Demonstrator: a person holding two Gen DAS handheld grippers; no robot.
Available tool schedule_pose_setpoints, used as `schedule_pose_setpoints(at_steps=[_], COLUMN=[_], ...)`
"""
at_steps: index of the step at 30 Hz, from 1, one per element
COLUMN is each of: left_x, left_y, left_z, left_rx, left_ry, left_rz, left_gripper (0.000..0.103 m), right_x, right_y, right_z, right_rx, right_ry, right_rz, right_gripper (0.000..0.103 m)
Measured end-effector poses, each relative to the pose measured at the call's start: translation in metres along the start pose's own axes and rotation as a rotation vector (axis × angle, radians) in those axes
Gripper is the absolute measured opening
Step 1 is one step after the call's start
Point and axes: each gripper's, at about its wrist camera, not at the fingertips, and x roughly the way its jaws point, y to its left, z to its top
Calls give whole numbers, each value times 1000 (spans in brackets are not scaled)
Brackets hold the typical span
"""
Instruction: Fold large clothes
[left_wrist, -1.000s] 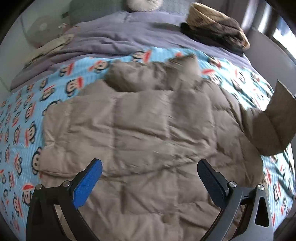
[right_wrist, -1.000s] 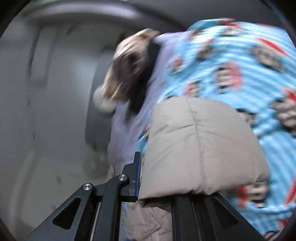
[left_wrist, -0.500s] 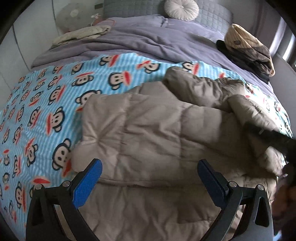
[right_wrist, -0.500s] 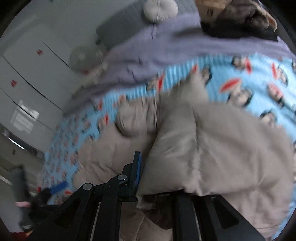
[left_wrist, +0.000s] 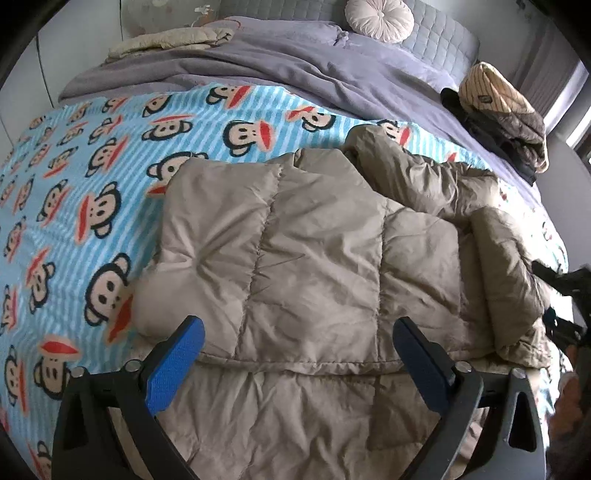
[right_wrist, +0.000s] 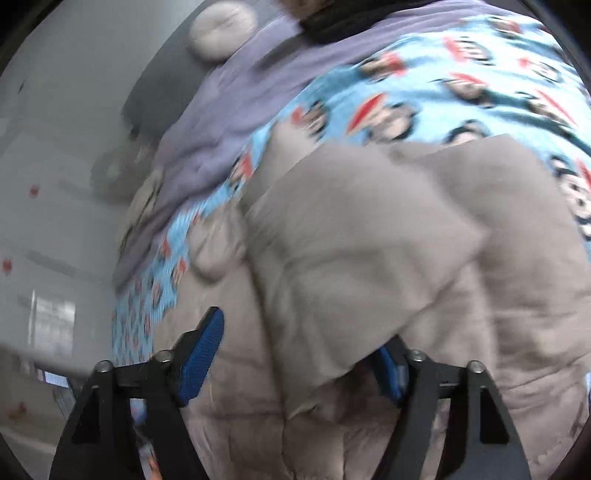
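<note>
Right gripper (right_wrist: 295, 360), its jaws just opening, lets go of a folded-over flap of the beige padded coat (left_wrist: 314, 258); the puffy fabric still sits between the blue pads, one pad clear of it and the other half buried under the flap, so the grip looks released rather than held. Left gripper (left_wrist: 299, 354) hovers wide open and holding nothing, poised just above the coat's near portion, the fold's straight hem lying between its fingers. Judging by the lie of the cloth, one side of the coat is already laid across its body and the step in hand is setting down that fold; the next move likely calls for pulling the right gripper free without dragging the flap, then taking the sleeve (left_wrist: 506, 266) bunched toward the bed's right edge. Beyond the grippers, the coat spreads across the middle of the bed on a blue monkey-print blanket (left_wrist: 92, 166). Farther off lie a lilac duvet (left_wrist: 295, 62), a heap of other clothes (left_wrist: 502, 107) at the far right edge, and a round cushion (left_wrist: 378, 16) against the headboard.
</note>
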Motion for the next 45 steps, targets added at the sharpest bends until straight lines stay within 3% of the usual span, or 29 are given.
schedule_pose_setpoints(at_steps=[1, 2, 6, 9, 12, 13, 15, 17, 19, 24, 30, 31, 32, 33, 34, 35, 36, 37, 40, 45], left_x=[-1, -2, -12, -20, -25, -26, -25, -19, -12, 13, 50, 52, 53, 55, 58, 58, 53, 47, 24, 39], left_y=[1, 4, 22, 33, 43, 46, 49, 49, 45, 16, -24, -30, -35, -42, -47, -47, -47, -46, -35, -10], left_z=[0, 1, 8, 13, 18, 20, 22, 23, 23, 19, 24, 25, 26, 28, 29, 29, 29, 28, 19, 10], left_rx=[-5, -14, -62, -87, -112, -124, -142, -154, -148, -89, -36, -27, -17, 0, 10, 11, 15, 26, 78, 73], left_ry=[4, 5, -17, -38, -50, -49, -38, -6, 21, 87, 144, 139, 134, 146, 165, 166, 146, 123, 50, 109], left_rz=[-7, -17, -78, -100, -125, -143, -178, -230, -259, -323, -329, -317, -303, -293, -295, -299, -303, -302, -272, -200], left_gripper=[96, 96, 96, 96, 96, 96, 96, 96, 96, 96, 96, 89, 67, 53, 26, 17, 17, 15, 13, 14], right_x=[-1, 0, 6, 22, 41, 47, 51, 46, 34, -14, -68, -74, -78, -80, -79, -76, -75, -73, -69, -44], right_y=[-1, 1, 39, 83, 116, 123, 127, 123, 104, 4, -97, -108, -117, -123, -130, -134, -136, -135, -118, -93], right_z=[5, 8, 4, -15, -43, -54, -70, -82, -84, -69, -44, -38, -33, -30, -25, -21, -20, -16, -7, -3], right_rx=[7, 0, -141, -299, -441, -479, -513, -521, -488, -207, 124, 165, 198, 220, 243, 254, 254, 247, 154, 6], right_ry=[-12, -18, -10, 48, 132, 168, 224, 259, 272, 277, 140, 104, 76, 61, 51, 53, 57, 54, 37, 80], right_rz=[-23, -29, 21, 58, 36, 19, 6, 13, 0, -47, -55, -51, -56, -58, -62, -81, -97, -105, -110, -125], right_gripper=[27, 20, 17, 18, 27, 52, 76, 76, 76, 76, 76, 76, 75, 70, 51, 38, 17, 13, 10, 10])
